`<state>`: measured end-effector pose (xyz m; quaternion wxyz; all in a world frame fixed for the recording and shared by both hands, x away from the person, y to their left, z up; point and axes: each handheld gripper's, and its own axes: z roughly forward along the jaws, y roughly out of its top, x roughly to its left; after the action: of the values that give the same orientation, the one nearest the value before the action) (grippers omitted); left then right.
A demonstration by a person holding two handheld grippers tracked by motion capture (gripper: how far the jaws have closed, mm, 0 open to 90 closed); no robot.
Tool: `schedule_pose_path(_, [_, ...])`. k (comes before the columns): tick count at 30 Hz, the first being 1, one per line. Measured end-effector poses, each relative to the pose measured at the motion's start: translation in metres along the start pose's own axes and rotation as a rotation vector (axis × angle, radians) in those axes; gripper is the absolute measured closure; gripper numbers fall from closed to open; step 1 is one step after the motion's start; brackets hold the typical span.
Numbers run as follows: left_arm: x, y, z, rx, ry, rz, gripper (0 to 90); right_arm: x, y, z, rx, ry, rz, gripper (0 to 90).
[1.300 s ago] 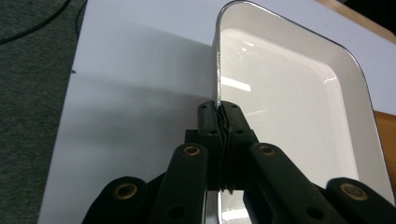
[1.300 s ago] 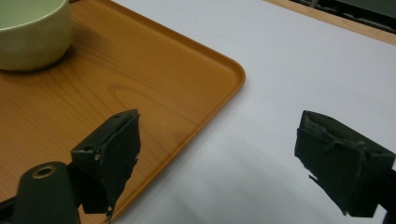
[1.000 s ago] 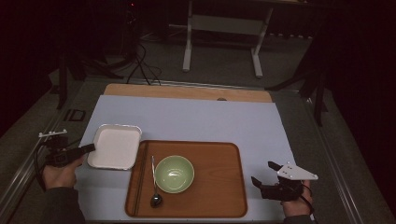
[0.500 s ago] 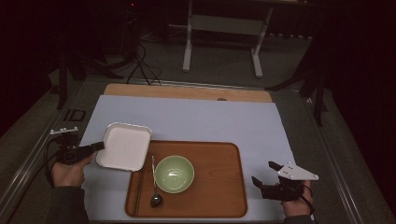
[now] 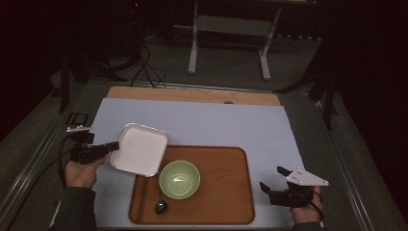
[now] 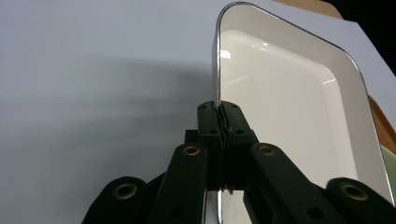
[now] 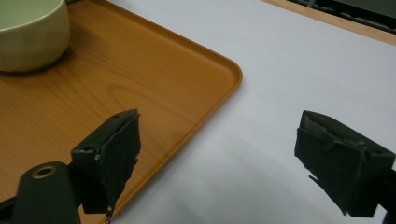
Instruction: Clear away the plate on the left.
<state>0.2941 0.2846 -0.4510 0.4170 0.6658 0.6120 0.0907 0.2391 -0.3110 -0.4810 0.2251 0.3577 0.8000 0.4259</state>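
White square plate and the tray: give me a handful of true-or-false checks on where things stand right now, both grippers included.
1. The left gripper is shut on the rim of the white plate. True.
2. The right gripper holds the green bowl. False: its jaws stand wide apart with nothing between them, at the right edge of the wooden tray.
3. The green bowl sits on the wooden tray. True.
4. The white plate lies flat in the middle of the tray. False: it is held at the tray's upper left corner, mostly over the blue mat.
5. A spoon lies on the tray beside the bowl. True.
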Motion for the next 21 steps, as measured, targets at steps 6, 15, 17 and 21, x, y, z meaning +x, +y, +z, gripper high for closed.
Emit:
schedule_pose_path(6, [-0.005,0.005,0.000,-0.002,-0.039,0.026,88.9,0.000,0.000,0.000,0.002,0.000,-0.003,13.6])
schedule_pose_path(15, [-0.018,0.015,0.006,0.003,-0.077,0.081,88.9,0.000,0.000,0.000,0.002,0.000,0.000,13.6])
schedule_pose_path(17, [-0.022,0.016,0.008,0.007,-0.085,0.095,88.9,0.000,0.000,0.000,0.001,-0.001,0.000,13.6])
schedule_pose_path(21, [-0.027,0.019,0.013,0.018,-0.108,0.120,88.8,0.000,0.000,0.000,0.000,0.000,0.000,13.6])
